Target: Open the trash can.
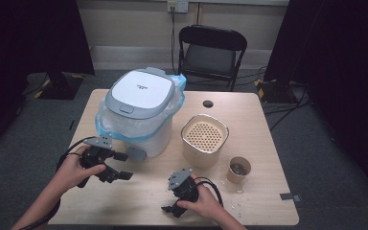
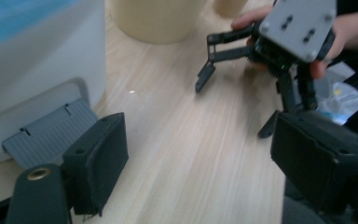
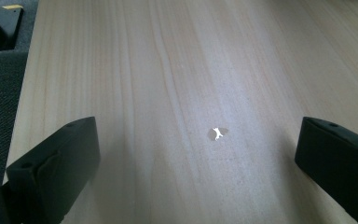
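A white appliance [image 1: 141,103] with a grey lid sits in a blue and white plastic bag at the table's back left. Its grey front tab [image 1: 136,153] [image 2: 51,133] lies just beside my left gripper [image 1: 123,166], which is open with nothing between its jaws [image 2: 205,163]. My right gripper [image 1: 170,205] is held near the front middle of the table, pointing towards the front left. It is open over bare wood [image 3: 196,163]. The left gripper view shows that right gripper [image 2: 235,102] with its jaws spread, held by a hand.
A beige container [image 1: 204,139] [image 2: 154,18] with a perforated top stands at the table's middle. A paper cup [image 1: 238,170] is to its right. A small pale chip [image 3: 218,134] marks the wood. A black folding chair [image 1: 211,52] stands behind the table [image 1: 263,206].
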